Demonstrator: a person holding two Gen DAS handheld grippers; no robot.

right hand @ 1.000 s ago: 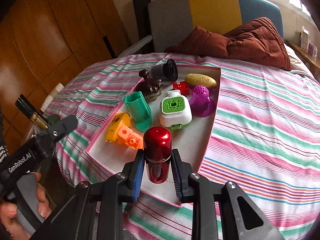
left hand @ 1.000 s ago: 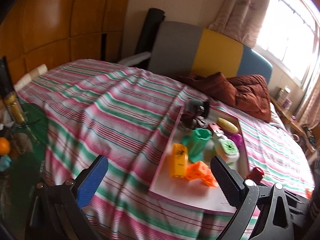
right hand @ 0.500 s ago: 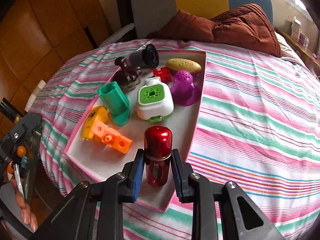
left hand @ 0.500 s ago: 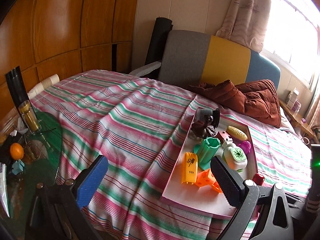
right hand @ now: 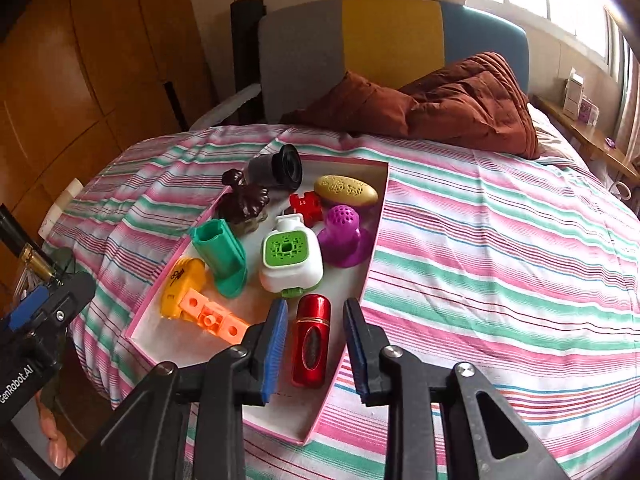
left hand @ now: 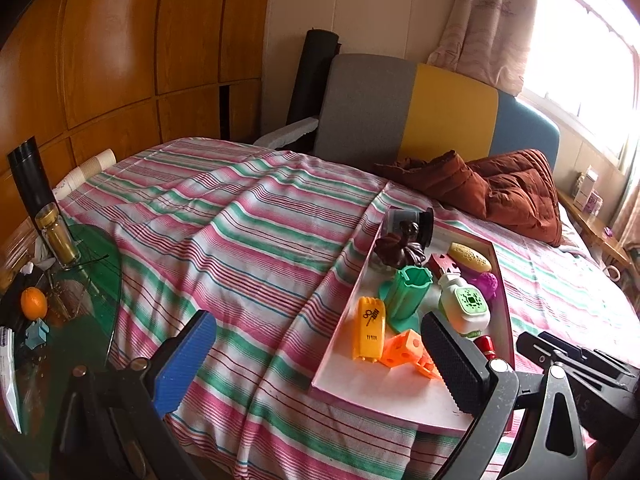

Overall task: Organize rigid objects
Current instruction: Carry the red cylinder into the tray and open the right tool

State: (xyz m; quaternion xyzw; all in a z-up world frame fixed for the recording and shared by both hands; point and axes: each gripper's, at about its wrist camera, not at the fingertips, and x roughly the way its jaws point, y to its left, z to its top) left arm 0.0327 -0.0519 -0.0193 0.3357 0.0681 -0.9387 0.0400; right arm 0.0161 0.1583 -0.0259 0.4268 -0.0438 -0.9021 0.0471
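Observation:
A shiny red bottle (right hand: 311,340) lies on its side in the near right corner of the pink-rimmed white tray (right hand: 372,232) on the striped bed. My right gripper (right hand: 315,308) straddles it, its jaws opening, and a gap shows between each blue pad and the bottle. In the left wrist view only the bottle's tip (left hand: 485,345) peeks out behind a finger. My left gripper (left hand: 316,322) hovers wide open over the bed's edge, left of the tray (left hand: 348,312), holding nothing.
The tray also holds a green-and-white dispenser (right hand: 291,258), purple piece (right hand: 343,232), yellow oval (right hand: 346,191), green cup (right hand: 220,254), orange block (right hand: 212,318) and dark figure (right hand: 242,200). A brown quilt (right hand: 440,108) lies behind. A glass side table (left hand: 100,264) with an orange (left hand: 34,302) stands left.
The right gripper carried the red bottle down into the tray's near corner and its pads have come off it. The left gripper's view pulled back slightly; its jaws stayed open.

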